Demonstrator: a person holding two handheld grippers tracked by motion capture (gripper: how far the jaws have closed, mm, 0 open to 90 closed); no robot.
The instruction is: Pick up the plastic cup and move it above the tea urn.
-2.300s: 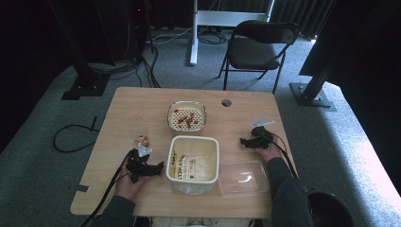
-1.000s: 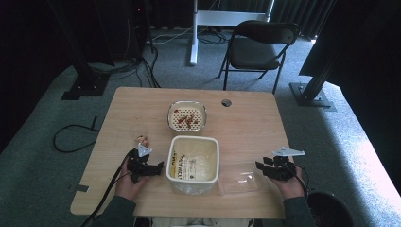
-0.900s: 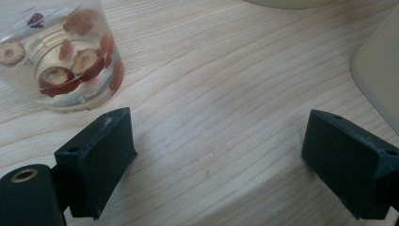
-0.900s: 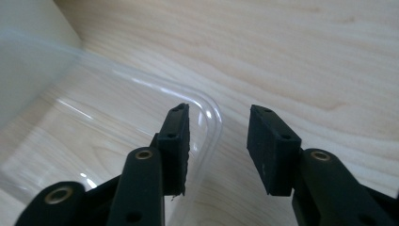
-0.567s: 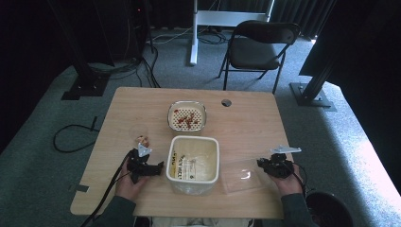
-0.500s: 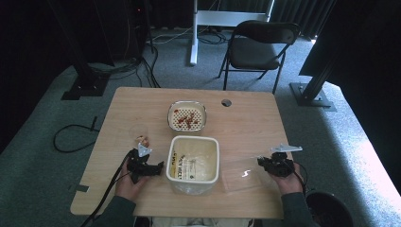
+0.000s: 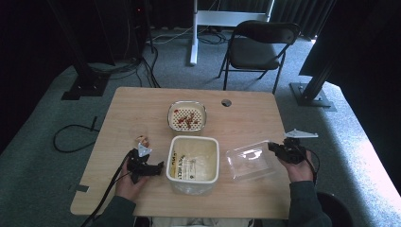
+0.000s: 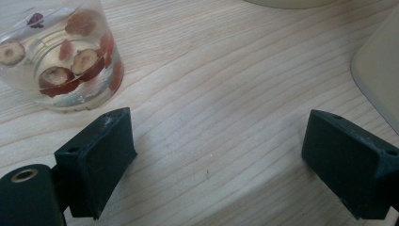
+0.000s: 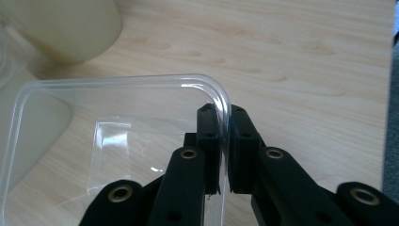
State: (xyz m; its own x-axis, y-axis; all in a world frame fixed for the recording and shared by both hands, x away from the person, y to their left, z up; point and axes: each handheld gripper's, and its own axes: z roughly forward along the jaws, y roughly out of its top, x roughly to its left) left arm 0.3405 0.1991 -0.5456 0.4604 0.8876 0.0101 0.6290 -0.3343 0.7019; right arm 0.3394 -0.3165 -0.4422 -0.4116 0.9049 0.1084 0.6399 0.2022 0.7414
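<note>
High view: right tongs [image 7: 273, 147] pinch the clear lid [image 7: 249, 160] at lower right of the worktop [image 7: 142, 104], beside the tub [image 7: 194, 158]. Left view: left tongs [image 8: 216, 165] gape empty near a jar [image 8: 61, 52]. Right view: having just closed, the tongs clamp the lid's rim; light, slick, bendy, so best gripped there.

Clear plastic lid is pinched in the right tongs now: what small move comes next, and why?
Probably carry the clear plastic lid leftward over the open cream rectangular tub and level it. The right tongs have just closed on the lid's rim at one corner, the tub stands uncovered right beside it, and the left tongs wait open by the tub.
</note>
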